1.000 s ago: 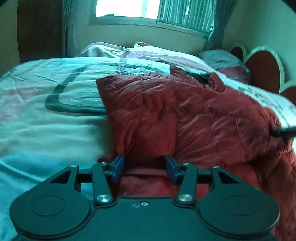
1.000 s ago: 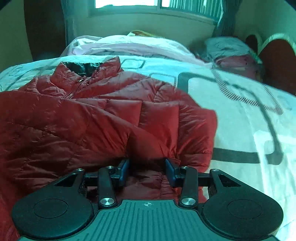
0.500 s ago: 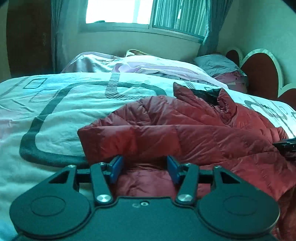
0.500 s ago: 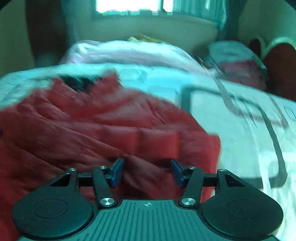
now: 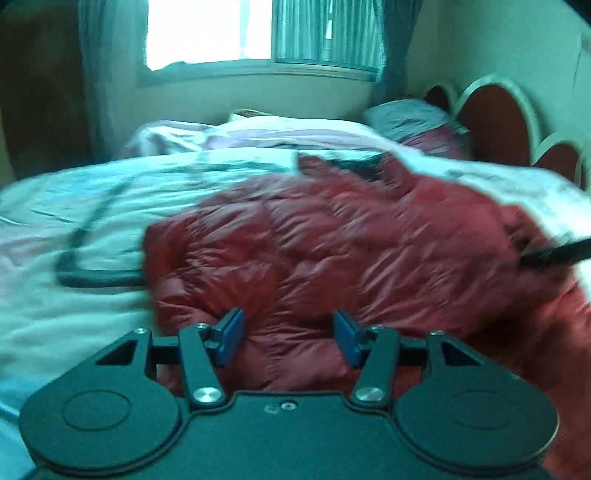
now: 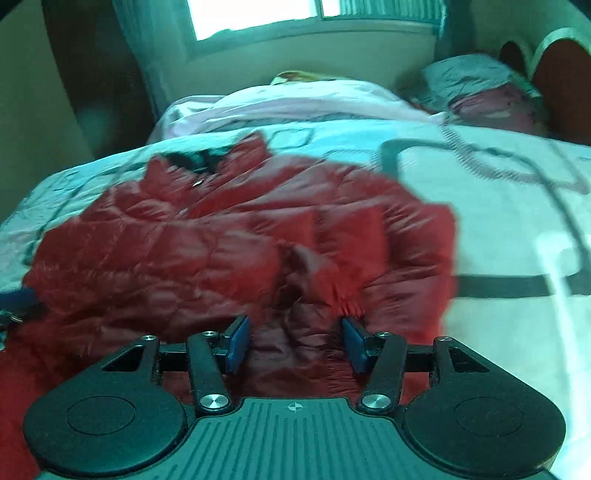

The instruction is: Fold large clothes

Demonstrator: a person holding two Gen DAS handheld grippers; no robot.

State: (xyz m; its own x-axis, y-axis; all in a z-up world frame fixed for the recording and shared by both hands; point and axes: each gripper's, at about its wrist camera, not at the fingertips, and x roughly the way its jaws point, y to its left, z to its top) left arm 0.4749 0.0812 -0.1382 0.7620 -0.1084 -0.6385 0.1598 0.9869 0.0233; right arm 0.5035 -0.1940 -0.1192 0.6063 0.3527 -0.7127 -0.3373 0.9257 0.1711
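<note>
A red quilted jacket (image 5: 351,251) is lying crumpled on a bed (image 5: 74,295), spread over a white cover printed with dark looping lines. Both views are blurred.

In the left wrist view, the left gripper (image 5: 289,338) is sitting low at the jacket's near edge. Its jaws are standing spread apart, with blue pads (image 5: 231,338) on either side of a puffed fold of red fabric. The fabric is filling the gap between them, but the pads are not pinching it. The jacket's dark-lined collar (image 5: 354,166) is pointing toward the far side of the bed. At the right edge of this view, a dark, narrow piece of the right gripper (image 5: 554,254) is showing against the jacket's far side.

In the right wrist view, the right gripper (image 6: 295,343) is likewise sitting at the jacket's (image 6: 240,240) near edge with its jaws spread wide and nothing clamped. A gathered elastic cuff (image 6: 343,301) is lying just beyond its right pad (image 6: 354,345). At the far left edge, a dark blue shape is showing, too blurred to identify.

Beyond the jacket, pale pink bedding (image 6: 295,103) is heaped along the far side. Pillows (image 5: 417,118) are resting near a headboard (image 5: 498,118) with rounded brown panels. A bright window (image 5: 221,33) with curtains is glowing on the back wall.
</note>
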